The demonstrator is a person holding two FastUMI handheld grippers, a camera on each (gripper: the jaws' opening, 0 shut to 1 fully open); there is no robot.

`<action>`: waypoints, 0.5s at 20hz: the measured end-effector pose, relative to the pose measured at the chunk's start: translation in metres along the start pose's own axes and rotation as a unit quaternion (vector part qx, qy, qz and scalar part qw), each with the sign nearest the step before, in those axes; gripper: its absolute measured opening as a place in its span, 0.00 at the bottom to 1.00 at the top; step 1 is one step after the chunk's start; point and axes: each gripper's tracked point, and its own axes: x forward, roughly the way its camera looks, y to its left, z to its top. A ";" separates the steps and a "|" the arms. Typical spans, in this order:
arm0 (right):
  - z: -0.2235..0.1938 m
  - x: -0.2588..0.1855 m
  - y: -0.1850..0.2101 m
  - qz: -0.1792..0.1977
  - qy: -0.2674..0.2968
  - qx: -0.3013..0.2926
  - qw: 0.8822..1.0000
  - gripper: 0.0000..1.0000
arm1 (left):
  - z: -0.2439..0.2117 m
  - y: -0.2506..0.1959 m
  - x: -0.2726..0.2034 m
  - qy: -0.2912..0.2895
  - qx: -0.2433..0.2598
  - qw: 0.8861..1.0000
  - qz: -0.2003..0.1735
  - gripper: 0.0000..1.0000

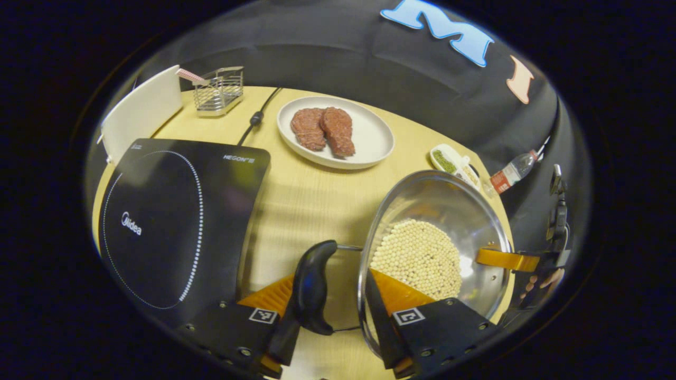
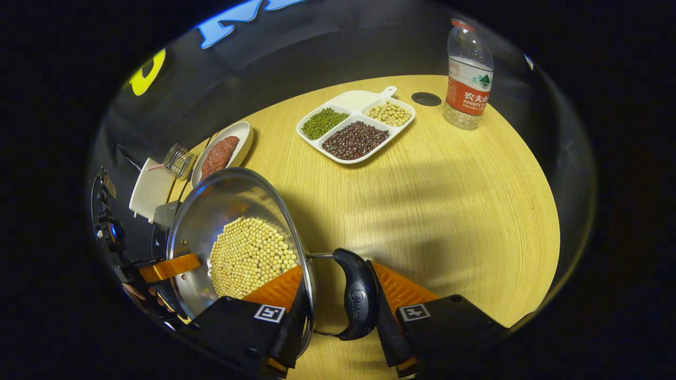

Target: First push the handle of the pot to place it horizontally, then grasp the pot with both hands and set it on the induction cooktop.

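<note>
The left tool [image 1: 338,316] is sitting spread, one finger outside the left handle [image 1: 311,285] and one inside the pot [image 1: 433,248]. The right tool [image 2: 338,311] is spread the same way around the right handle [image 2: 356,295]. Neither is squeezing yet. The pot, full of pale beans [image 2: 251,256], is resting on the worktop [image 2: 449,200] near its front edge. The induction cooktop [image 1: 174,221] is waiting just beside it, toward the worktop's left edge. To do this well, both tools should pinch together and lift level, so no beans are spilling.
</note>
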 end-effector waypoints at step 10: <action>-0.006 -0.001 0.001 0.001 0.009 0.006 1.000 0.60 | 0.001 -0.001 0.002 0.009 -0.027 0.999 -0.027 0.53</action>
